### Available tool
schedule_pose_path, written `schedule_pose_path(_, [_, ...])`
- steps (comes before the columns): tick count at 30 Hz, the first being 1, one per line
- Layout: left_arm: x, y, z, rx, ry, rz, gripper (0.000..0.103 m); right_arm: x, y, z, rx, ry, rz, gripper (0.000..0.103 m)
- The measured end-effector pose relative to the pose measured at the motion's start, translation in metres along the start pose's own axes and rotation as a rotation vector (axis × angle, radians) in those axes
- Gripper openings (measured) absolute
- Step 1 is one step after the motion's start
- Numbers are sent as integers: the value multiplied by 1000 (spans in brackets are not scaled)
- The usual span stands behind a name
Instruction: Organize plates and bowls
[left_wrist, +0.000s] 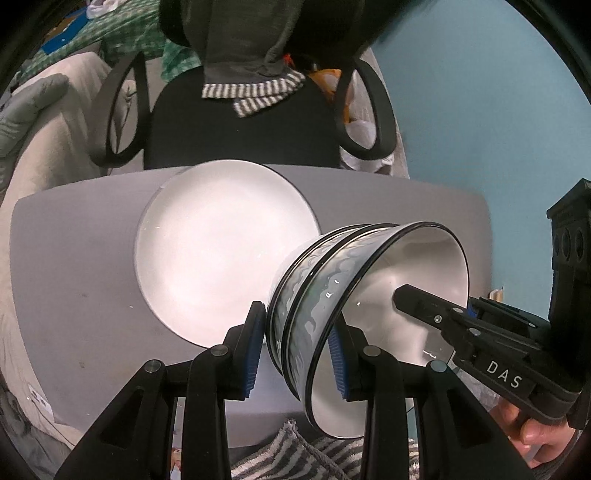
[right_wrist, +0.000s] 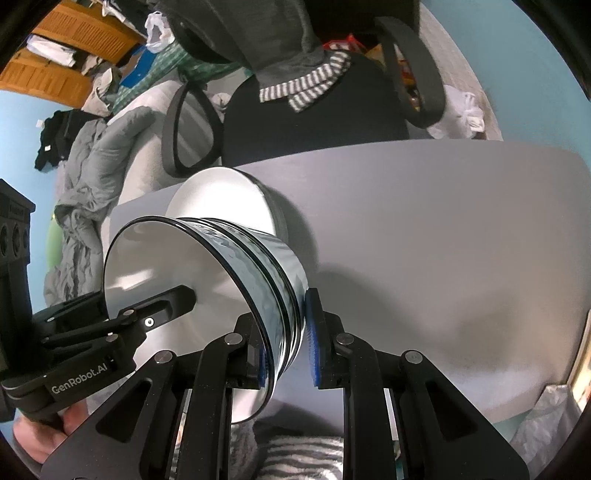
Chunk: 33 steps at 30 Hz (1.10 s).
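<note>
The nested bowls (left_wrist: 332, 295) hang tilted above the grey bench (left_wrist: 74, 266), beside the white plate (left_wrist: 221, 251) that lies toward the bench's far edge at twelve o'clock. The left gripper (left_wrist: 295, 350) clamps one side of their rims and the right gripper (right_wrist: 286, 350) clamps the opposite side. Bare bench surface spreads toward three o'clock in the right wrist view, up to its rounded edge.

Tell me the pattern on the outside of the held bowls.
A wavy blue-grey pattern with black rims on the bowls; clearest in the left wrist view.
</note>
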<state>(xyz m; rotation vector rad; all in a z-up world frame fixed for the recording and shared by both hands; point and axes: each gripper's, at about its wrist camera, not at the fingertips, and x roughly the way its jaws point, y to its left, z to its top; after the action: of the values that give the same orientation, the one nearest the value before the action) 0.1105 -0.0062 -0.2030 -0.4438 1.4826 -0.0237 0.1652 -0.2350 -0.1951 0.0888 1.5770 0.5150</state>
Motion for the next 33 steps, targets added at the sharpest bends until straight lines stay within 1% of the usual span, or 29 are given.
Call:
schedule_pose_path(7, [-3,31,10,-25,-1,1,33,15,26,13,-23,13,-3,17])
schedule_pose_path(13, [4,48,22,-39,14,1,33,33,42,24,-27,34,-13,17])
schedule_pose_path(24, [17,65,34,-49,39,1,33,54,56,34,-19,73,-48,17])
schedule_pose_path(33, [29,66,36,-29,58,13,34,66,53,33,1,91,-63,17])
